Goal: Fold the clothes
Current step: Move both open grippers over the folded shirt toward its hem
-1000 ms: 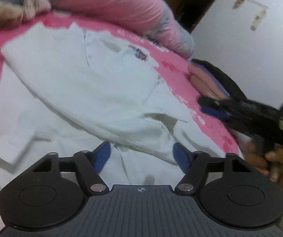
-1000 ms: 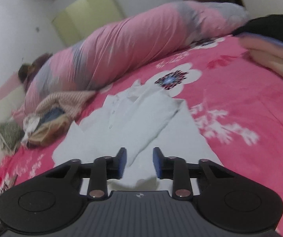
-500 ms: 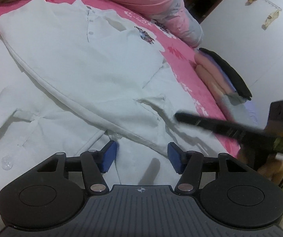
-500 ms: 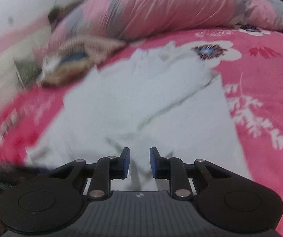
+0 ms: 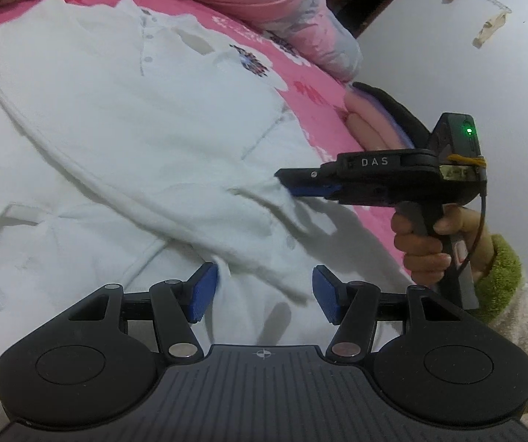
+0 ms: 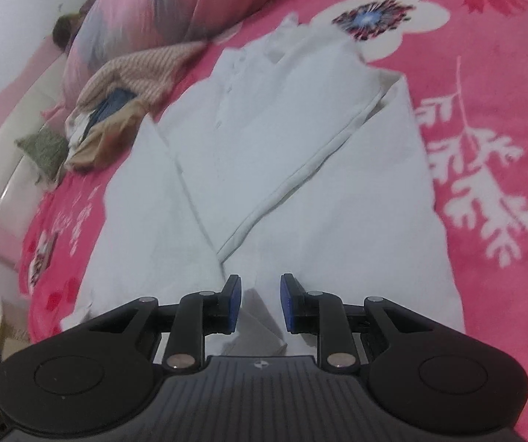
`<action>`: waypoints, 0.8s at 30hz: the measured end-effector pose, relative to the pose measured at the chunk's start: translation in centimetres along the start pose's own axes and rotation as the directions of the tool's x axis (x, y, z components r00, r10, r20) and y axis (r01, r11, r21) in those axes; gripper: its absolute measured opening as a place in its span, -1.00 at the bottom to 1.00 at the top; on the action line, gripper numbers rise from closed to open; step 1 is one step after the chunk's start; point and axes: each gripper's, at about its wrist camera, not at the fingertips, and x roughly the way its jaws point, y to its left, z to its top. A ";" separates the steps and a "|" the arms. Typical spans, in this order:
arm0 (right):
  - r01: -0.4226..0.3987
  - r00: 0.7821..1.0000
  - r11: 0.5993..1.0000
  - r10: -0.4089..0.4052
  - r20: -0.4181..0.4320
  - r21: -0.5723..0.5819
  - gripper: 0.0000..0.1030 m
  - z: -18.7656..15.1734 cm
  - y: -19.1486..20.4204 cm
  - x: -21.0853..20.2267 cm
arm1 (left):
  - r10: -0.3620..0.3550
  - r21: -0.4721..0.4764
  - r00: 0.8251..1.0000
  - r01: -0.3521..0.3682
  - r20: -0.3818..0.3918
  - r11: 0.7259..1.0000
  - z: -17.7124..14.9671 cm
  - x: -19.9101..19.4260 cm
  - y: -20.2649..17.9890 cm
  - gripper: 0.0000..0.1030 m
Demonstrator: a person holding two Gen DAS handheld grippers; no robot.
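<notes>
2 grippers at white shirt (image 5: 160, 118) hem edge; left gripper (image 5: 262, 294) jaws spread; right gripper (image 6: 260, 304) jaws gapped.

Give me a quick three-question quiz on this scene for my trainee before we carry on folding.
1. True or false: the white shirt lies spread on a pink floral bedspread.
2. Compare the left gripper and the right gripper. Whose fingers stand wider apart? A) left B) right
3. Fill in: between the shirt and the long pillow sits a ___.

Key: 1 true; 2 A; 3 pile of clothes.
</notes>
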 end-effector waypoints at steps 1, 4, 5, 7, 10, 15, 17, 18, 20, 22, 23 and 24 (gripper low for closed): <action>-0.008 1.000 1.000 0.008 -0.016 0.003 -0.52 0.0 0.0 -0.1 | -0.007 0.000 1.000 0.007 -0.005 1.000 0.1 0.2 -0.1 0.12; -0.041 0.997 0.999 0.042 -0.057 0.020 -0.52 0.2 -0.3 -0.5 | -0.016 -0.005 1.000 0.016 -0.021 1.000 0.3 0.6 -0.2 0.12; -0.043 0.997 0.999 0.045 -0.065 0.024 -0.52 0.2 -0.4 -0.4 | -0.009 -0.006 1.000 0.009 -0.028 1.000 0.4 0.6 -0.1 0.12; -0.047 0.996 0.998 0.050 -0.080 0.032 -0.52 0.3 -0.6 -0.3 | 0.020 0.000 0.999 -0.021 -0.038 1.000 0.5 0.2 0.0 0.12; -0.055 0.995 0.998 0.057 -0.079 0.036 -0.52 0.5 -0.7 -0.2 | 0.098 0.035 0.995 -0.097 -0.031 0.995 0.5 -0.8 0.2 0.12; -0.070 0.994 0.996 0.074 -0.076 0.060 -0.51 0.4 -0.8 -0.1 | 0.058 0.090 0.998 -0.061 0.035 0.994 0.5 -2.7 -0.4 0.13; -0.072 0.994 0.995 0.078 -0.079 0.065 -0.51 0.3 -0.8 -0.2 | 0.009 0.102 1.000 -0.010 0.010 0.995 0.4 -2.1 -1.0 0.14; -0.074 0.994 0.995 0.079 -0.081 0.067 -0.51 0.3 -0.9 -0.2 | -0.003 0.100 1.000 0.005 -0.015 0.995 0.4 -1.6 -1.2 0.14; -0.077 0.993 0.994 0.083 -0.086 0.071 -0.51 0.2 -0.9 -0.2 | -0.011 0.060 0.997 0.015 -0.070 0.998 0.2 -0.1 -1.0 0.13; -0.082 0.992 0.994 0.089 -0.092 0.074 -0.51 0.2 -0.9 -0.2 | -0.019 0.003 0.994 0.019 -0.105 1.000 0.1 1.1 -0.4 0.13; -0.085 0.991 0.993 0.092 -0.094 0.076 -0.50 0.1 -1.0 -0.2 | -0.022 -0.028 0.994 0.019 -0.106 0.999 0.2 1.5 -0.1 0.13; -0.088 0.991 0.993 0.096 -0.097 0.082 -0.50 0.1 -1.0 -0.2 | -0.027 -0.054 0.995 0.022 -0.101 0.998 0.2 1.7 0.2 0.13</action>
